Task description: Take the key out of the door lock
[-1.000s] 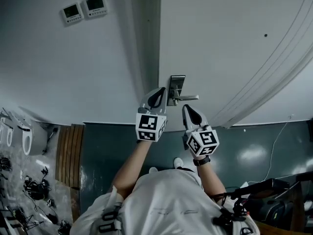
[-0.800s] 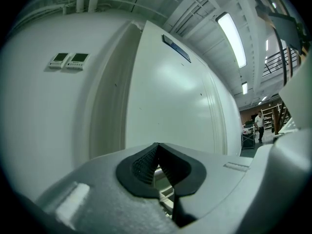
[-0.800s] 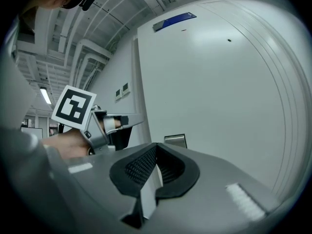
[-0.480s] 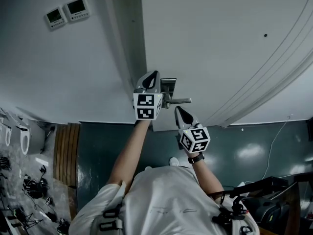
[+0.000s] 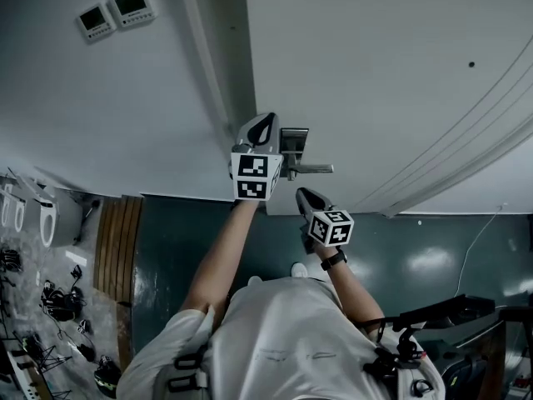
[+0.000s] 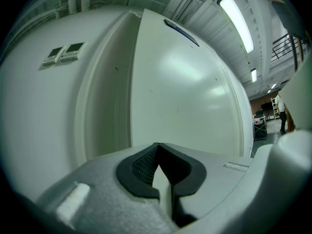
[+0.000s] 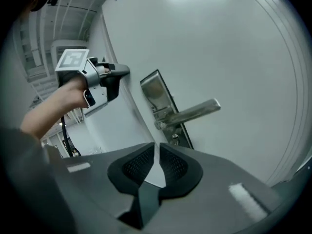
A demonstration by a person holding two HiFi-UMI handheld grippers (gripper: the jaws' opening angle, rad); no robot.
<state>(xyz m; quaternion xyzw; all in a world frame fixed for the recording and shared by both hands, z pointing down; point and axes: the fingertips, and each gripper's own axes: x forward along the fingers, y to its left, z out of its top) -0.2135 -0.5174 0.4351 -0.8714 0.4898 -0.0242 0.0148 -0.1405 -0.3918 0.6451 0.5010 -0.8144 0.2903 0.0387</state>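
- Nearest to my head view are the white shirt (image 5: 283,340) and the two bare forearms reaching up towards the door, with a dark watch (image 5: 335,259) on the right wrist.
- My right gripper (image 5: 302,195) hangs below the lock, well short of it. In its own view (image 7: 156,147) the jaws have just been opening and stand only a thin slit apart. Nothing is between the pads.
- My left gripper (image 5: 265,125) is higher and further forward, just left of the lock plate. From the right gripper view (image 7: 122,72) its tip is up near the door's edge, but I cannot tell whether it touches. In its own view (image 6: 158,146) the jaw tips meet and hold nothing. It looks straight along the door face.
- The lock plate (image 5: 293,144) is a narrow metal strip on the door (image 5: 375,73), close to the door's left edge. Its lever handle (image 5: 315,169) sticks out level to the right.
- The key (image 7: 175,137) shows as a small metal stub in the plate just under the lever (image 7: 192,112), still in the lock. It lies a little beyond my right gripper's tips and neither gripper touches it. It is too small for me to make out more.
- The door frame (image 5: 229,57) runs up beside the left gripper.
- Further off, two small wall panels (image 5: 117,11) are mounted side by side on the wall left of the frame.
- Farthest, a person (image 6: 280,113) stands in the room past the door's right edge.
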